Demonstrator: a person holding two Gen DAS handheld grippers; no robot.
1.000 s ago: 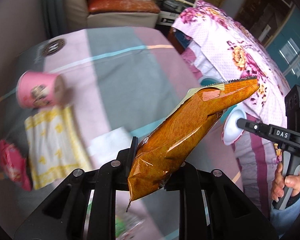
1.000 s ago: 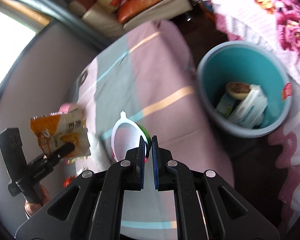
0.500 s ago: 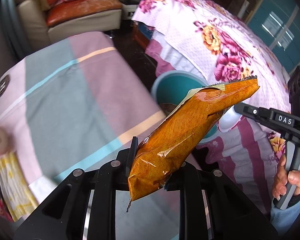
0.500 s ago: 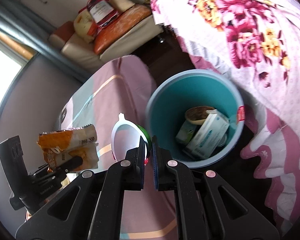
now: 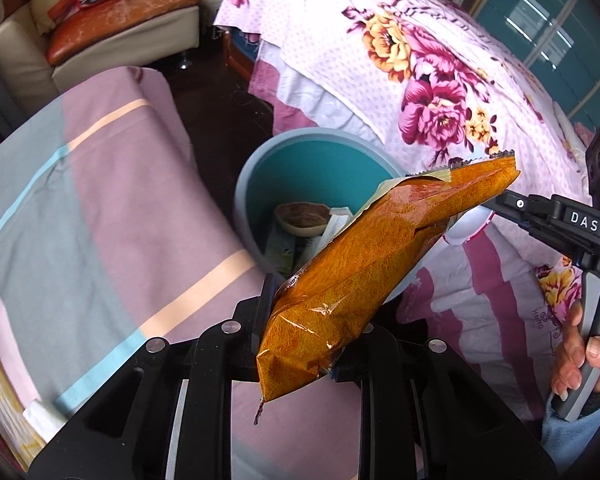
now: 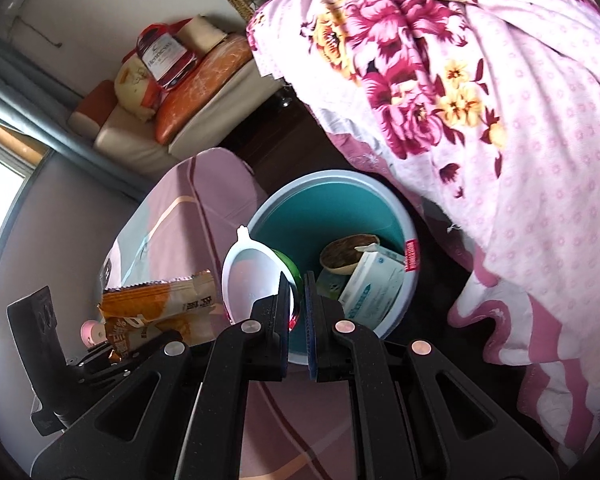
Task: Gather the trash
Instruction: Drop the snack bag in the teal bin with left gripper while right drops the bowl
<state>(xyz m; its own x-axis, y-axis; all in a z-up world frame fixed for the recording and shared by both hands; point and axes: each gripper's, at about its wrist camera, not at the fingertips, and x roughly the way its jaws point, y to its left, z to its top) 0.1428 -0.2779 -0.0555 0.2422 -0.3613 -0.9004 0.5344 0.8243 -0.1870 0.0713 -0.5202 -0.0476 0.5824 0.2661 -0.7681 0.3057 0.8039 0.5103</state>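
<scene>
My left gripper [image 5: 300,320] is shut on an orange snack bag [image 5: 380,272] and holds it up over the near rim of a teal trash bin [image 5: 324,160]. The bag also shows in the right wrist view [image 6: 160,308], left of the bin [image 6: 328,208]. My right gripper [image 6: 298,300] is shut on the edge of a white plastic lid [image 6: 248,280] with a green rim, held over the bin's left rim. In the left wrist view the right gripper [image 5: 500,200] pokes out behind the bag with the lid [image 5: 468,224]. The bin holds a brown bowl [image 6: 348,252] and a white box [image 6: 376,280].
A striped pink, grey and blue cloth covers the table [image 5: 100,200] left of the bin. A bed with a pink floral cover [image 5: 420,60] stands right of it. A cream sofa with orange cushions [image 5: 112,20] is at the back. A pink cup [image 6: 92,332] sits beyond the left gripper.
Both grippers have swung from over the table toward the bin, carrying the bag and the lid. The bin now sits directly ahead and closer in both views.
</scene>
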